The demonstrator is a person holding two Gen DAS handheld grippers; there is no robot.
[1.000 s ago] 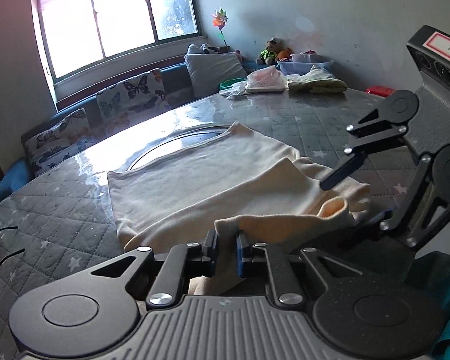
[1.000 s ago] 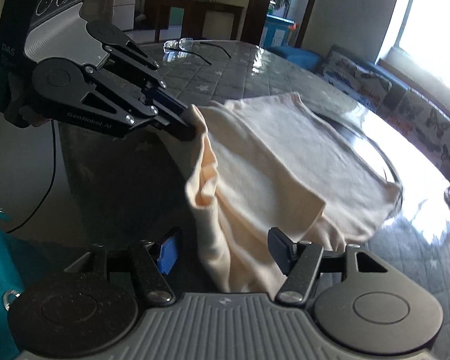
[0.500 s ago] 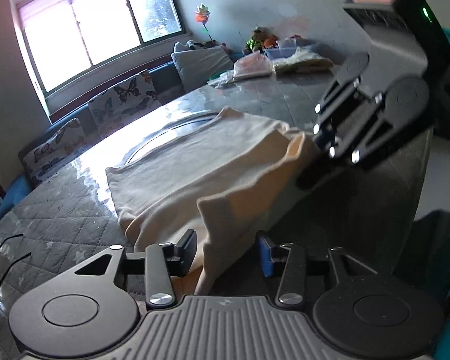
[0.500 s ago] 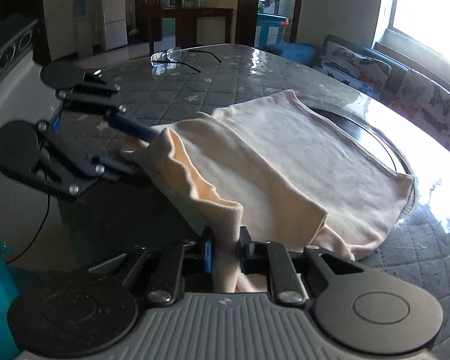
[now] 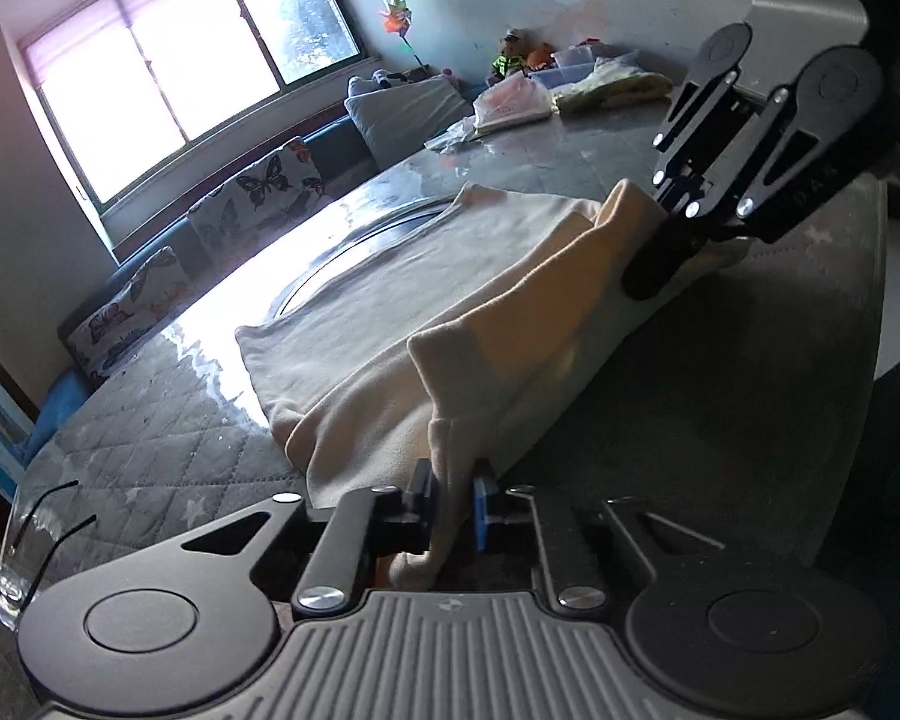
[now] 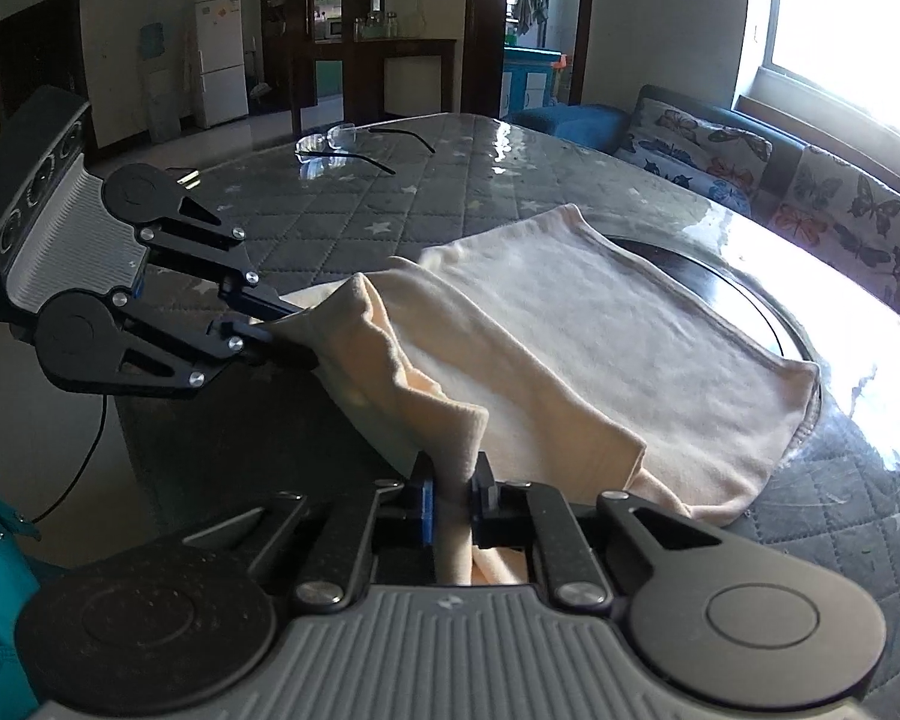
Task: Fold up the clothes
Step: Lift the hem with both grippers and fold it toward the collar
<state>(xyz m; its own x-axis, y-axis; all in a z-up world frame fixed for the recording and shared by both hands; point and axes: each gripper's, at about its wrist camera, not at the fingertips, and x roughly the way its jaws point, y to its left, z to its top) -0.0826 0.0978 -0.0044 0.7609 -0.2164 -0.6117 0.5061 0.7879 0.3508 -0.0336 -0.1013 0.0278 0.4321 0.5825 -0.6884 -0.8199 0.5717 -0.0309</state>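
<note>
This is a lived-in home, a sitting and dining room in one. A window seat [image 5: 222,252] under a wide window [image 5: 186,72] carries butterfly-print cushions [image 6: 699,150], and soft toys [image 5: 510,57] and a paper pinwheel [image 5: 397,15] stand by the far wall. A large round bench [image 6: 342,222] bears a quilted cover with a pair of glasses [image 6: 342,141] on it; beyond it stand a white fridge [image 6: 221,57] and a dark wooden cabinet [image 6: 378,30].

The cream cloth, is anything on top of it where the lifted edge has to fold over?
Nothing visible is. Both the left gripper and the right gripper pinch the near edge of the cream cloth, and its flat part lies bare. The glasses sit further along the table, off to the side.
</note>
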